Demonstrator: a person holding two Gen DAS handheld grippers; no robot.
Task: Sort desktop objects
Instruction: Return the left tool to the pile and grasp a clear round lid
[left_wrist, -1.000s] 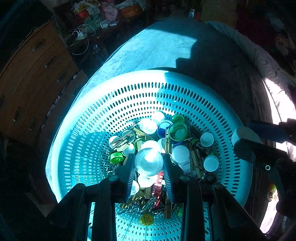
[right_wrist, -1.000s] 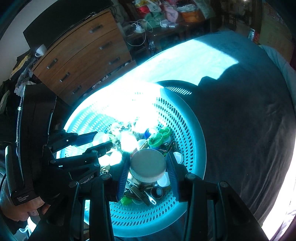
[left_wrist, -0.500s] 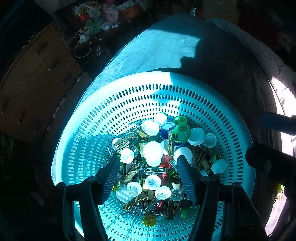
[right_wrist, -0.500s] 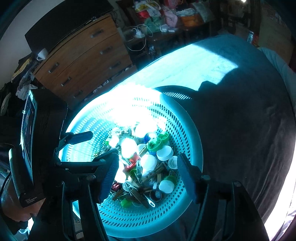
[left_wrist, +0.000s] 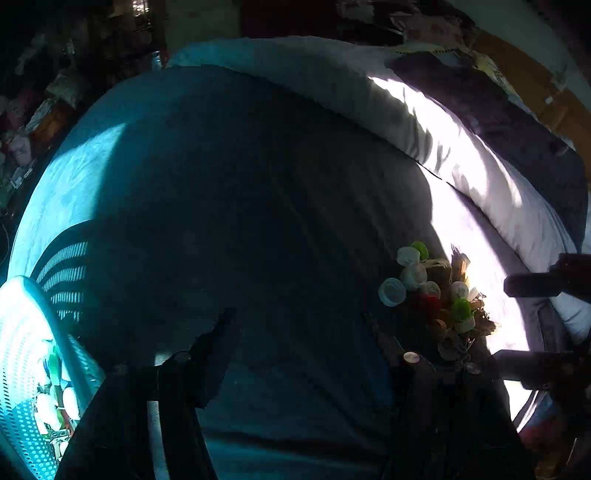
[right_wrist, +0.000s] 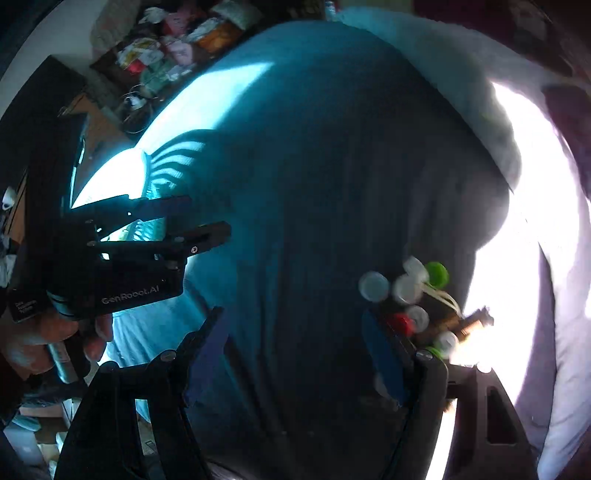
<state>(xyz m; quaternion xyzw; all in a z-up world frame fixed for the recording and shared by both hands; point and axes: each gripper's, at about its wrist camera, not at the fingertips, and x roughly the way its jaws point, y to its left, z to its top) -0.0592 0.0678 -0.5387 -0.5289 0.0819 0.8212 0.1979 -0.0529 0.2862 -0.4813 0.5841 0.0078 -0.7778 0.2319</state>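
A pile of bottle caps and clothespins (left_wrist: 434, 295) lies on the dark blue sheet, right of centre; it also shows, blurred, in the right wrist view (right_wrist: 413, 302). The perforated teal basket (left_wrist: 22, 354) holding more caps sits at the far left edge. My left gripper (left_wrist: 299, 339) is open and empty above bare sheet, left of the pile. My right gripper (right_wrist: 295, 332) is open and empty, its right finger close beside the pile. The left gripper body (right_wrist: 122, 254) shows at the left of the right wrist view.
A white pillow or duvet (left_wrist: 424, 122) runs along the far right in bright sun. A cluttered table (right_wrist: 173, 40) and a wooden dresser stand beyond the bed at the upper left. The sheet (left_wrist: 240, 206) between basket and pile is in shadow.
Both grippers dropped their caps into the basket and opened. Both then swung right, away from the basket, toward the pile on the sheet.
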